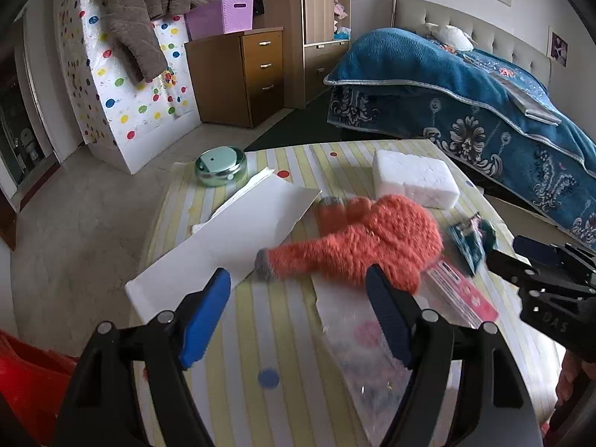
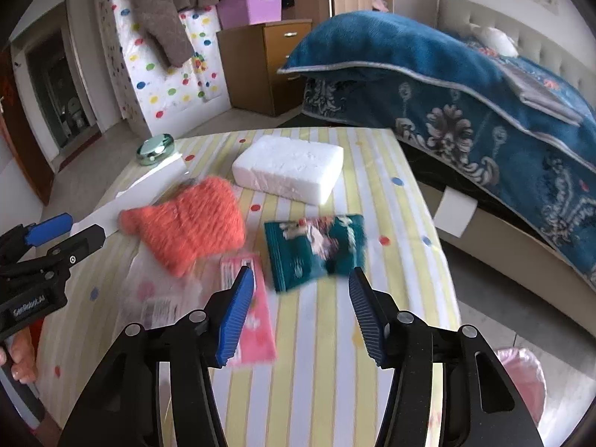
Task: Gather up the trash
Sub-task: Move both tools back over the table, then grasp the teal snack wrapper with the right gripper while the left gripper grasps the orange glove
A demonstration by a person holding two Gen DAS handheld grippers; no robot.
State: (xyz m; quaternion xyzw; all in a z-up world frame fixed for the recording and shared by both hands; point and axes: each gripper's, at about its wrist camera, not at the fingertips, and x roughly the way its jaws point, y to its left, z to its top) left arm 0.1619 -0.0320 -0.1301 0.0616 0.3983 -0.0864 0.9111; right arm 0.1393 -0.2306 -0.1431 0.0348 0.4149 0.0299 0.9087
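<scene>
My left gripper [image 1: 298, 279] is open over the striped tablecloth [image 1: 275, 335], nothing between its blue pads. A white paper sheet [image 1: 231, 238] lies at its left finger, a clear plastic bag [image 1: 354, 339] under its right one. Just beyond lies an orange knitted glove [image 1: 372, 238]. My right gripper [image 2: 301, 275] is open too, hovering close in front of a teal snack wrapper [image 2: 316, 249]; a pink packet [image 2: 253, 320] lies under its left finger. A white foam block [image 2: 290, 167] sits farther back. Each gripper shows in the other's view: right gripper [image 1: 503, 251], left gripper [image 2: 83, 227].
A round green tin [image 1: 219, 165] stands at the table's far left corner. A pink bin bag [image 2: 521, 376] is on the floor at the lower right, something red [image 1: 26, 380] at the lower left. A bed with a blue blanket [image 2: 465, 85] borders the table's right side.
</scene>
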